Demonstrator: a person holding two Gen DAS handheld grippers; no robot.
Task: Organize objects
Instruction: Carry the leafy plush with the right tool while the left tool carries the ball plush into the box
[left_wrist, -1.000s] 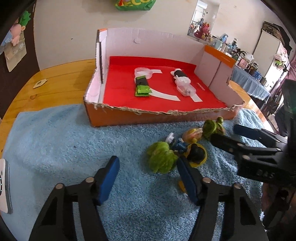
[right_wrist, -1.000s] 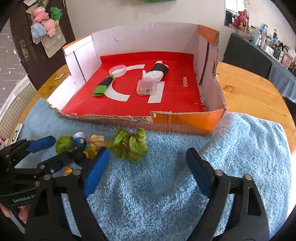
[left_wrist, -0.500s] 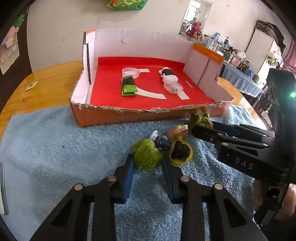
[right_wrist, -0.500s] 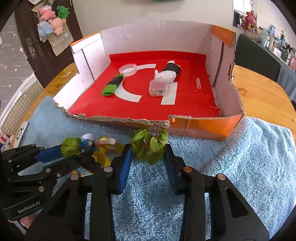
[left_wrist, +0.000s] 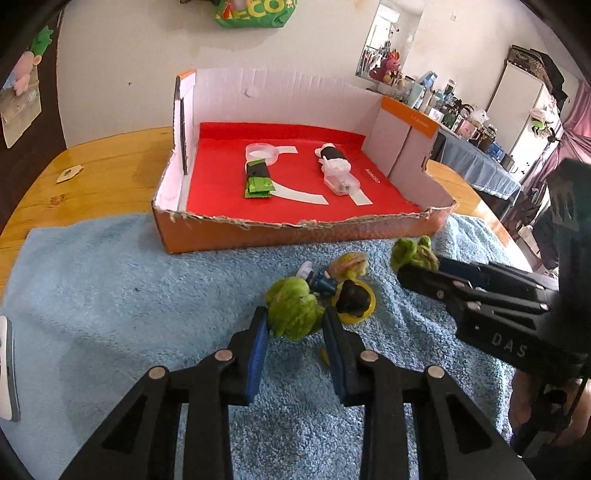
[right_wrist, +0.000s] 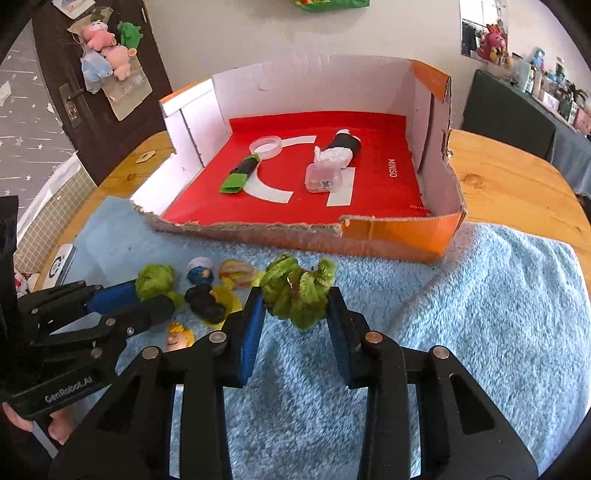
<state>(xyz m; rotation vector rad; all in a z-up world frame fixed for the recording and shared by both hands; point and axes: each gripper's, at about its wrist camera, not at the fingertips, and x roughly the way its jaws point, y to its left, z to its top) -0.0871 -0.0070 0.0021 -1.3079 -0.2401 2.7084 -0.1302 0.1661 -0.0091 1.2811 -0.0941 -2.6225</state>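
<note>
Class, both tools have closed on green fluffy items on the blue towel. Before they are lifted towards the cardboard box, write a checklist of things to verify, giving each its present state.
1. Left tool shut on its green pompom: ok.
2. Right tool shut on the green scrunchie: ok.
3. Free space on the red floor of the box: ok.
4. Low torn front wall leaves the way in open: ok.
5. Left item free of the small toys beside it: cannot tell.
6. Grip firm enough to lift: cannot tell.
</note>
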